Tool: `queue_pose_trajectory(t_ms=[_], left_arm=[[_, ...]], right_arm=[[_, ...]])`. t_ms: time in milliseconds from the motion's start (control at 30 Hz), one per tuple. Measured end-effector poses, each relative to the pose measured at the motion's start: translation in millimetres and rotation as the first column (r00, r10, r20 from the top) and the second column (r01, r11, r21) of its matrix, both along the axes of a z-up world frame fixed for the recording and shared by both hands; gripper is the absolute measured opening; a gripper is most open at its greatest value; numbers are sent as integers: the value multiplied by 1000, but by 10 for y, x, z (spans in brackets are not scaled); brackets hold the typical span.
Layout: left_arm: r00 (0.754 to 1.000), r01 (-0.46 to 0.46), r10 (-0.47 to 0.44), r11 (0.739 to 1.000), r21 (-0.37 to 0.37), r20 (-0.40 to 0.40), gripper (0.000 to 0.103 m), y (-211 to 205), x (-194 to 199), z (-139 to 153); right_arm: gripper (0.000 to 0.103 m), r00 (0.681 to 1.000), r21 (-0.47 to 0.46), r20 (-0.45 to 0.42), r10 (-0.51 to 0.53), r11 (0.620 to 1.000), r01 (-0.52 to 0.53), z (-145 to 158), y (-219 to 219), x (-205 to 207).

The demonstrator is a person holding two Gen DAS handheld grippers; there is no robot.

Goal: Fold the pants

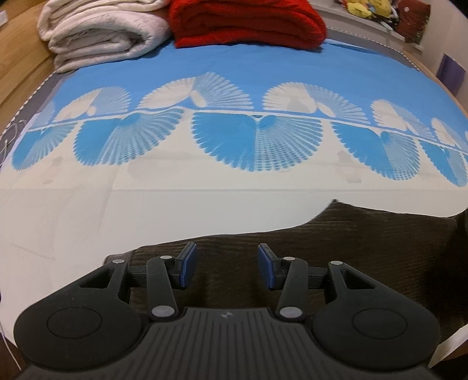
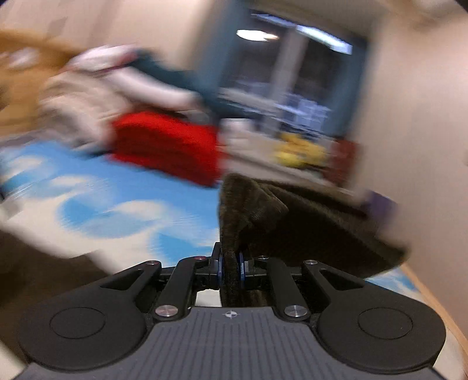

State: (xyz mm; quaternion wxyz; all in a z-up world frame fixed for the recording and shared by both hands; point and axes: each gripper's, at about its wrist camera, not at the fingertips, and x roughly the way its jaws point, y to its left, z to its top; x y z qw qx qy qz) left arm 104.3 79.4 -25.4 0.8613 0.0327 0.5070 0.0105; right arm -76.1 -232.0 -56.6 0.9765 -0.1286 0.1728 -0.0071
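Observation:
Dark brown corduroy pants lie flat on the bed's blue and white sheet, at the near right of the left wrist view. My left gripper is open and empty, just above the pants near their left end. My right gripper is shut on a bunched part of the pants and holds it up above the bed. The right wrist view is motion-blurred.
A folded red blanket and a folded white blanket lie at the bed's far end. A shelf with yellow soft toys stands behind, at the right. A wooden bed frame runs along the left.

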Motion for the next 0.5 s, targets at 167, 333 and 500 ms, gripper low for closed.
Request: queue_pose_trajectory(t_ms=[167,333,500], left_arm=[[1000,-19,19,1000,-6,-18,50,232,-78,-13],[1000,-15,15,1000,12,-12,50,399,-151,-18],[999,-41,41,999,18,-18,50,547,-200,-39]], right_arm=[[31,808,54,-451,379,915,-399,-906,923,28],[39,795,93,-438,421,900,-426,-820,967,-91],[57,886,71,-366,283,958,-277,-746,732,116]])
